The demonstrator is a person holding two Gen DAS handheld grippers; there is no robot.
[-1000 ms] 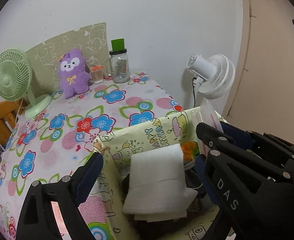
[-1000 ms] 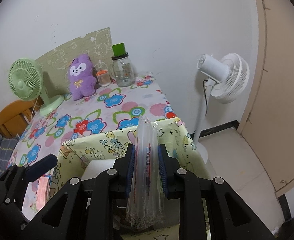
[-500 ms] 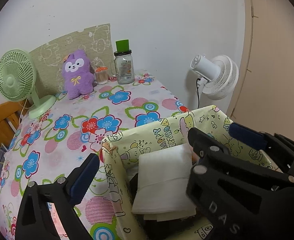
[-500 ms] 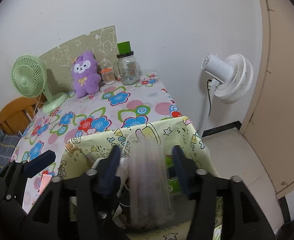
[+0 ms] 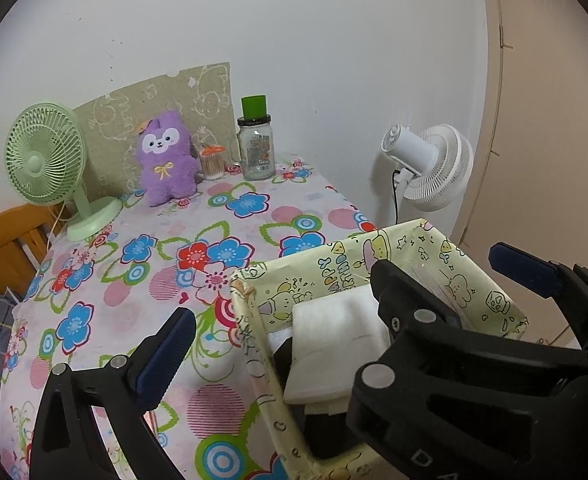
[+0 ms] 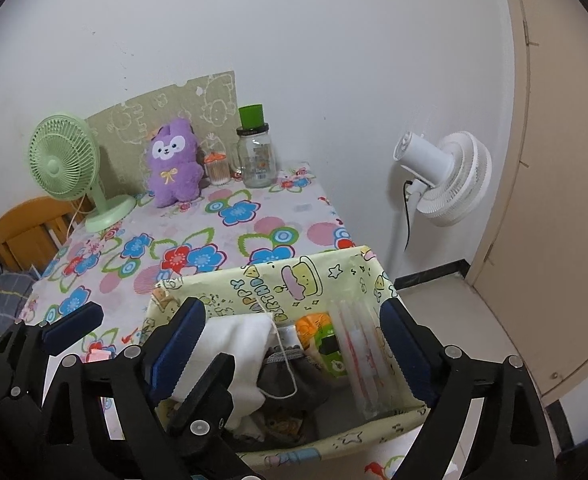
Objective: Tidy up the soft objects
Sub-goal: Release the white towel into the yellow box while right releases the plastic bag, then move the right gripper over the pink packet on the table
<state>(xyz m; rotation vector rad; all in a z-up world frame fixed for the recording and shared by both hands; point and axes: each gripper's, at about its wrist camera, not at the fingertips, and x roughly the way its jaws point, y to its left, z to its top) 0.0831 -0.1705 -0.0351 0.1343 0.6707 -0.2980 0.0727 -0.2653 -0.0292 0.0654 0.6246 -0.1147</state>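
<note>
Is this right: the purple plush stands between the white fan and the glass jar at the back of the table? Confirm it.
Not quite. The right wrist view shows the purple plush between the green fan and the glass jar; the white fan stands off the table.

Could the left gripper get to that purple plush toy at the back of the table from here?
Probably yes: the left gripper is open, and only bare flowered tablecloth lies between it and the purple plush toy.

Home room: purple plush toy (image 6: pixel 173 172) sitting at bench's far edge on flowered cloth (image 6: pixel 229 232), white pedestal fan (image 6: pixel 450 180) standing beside.
</note>
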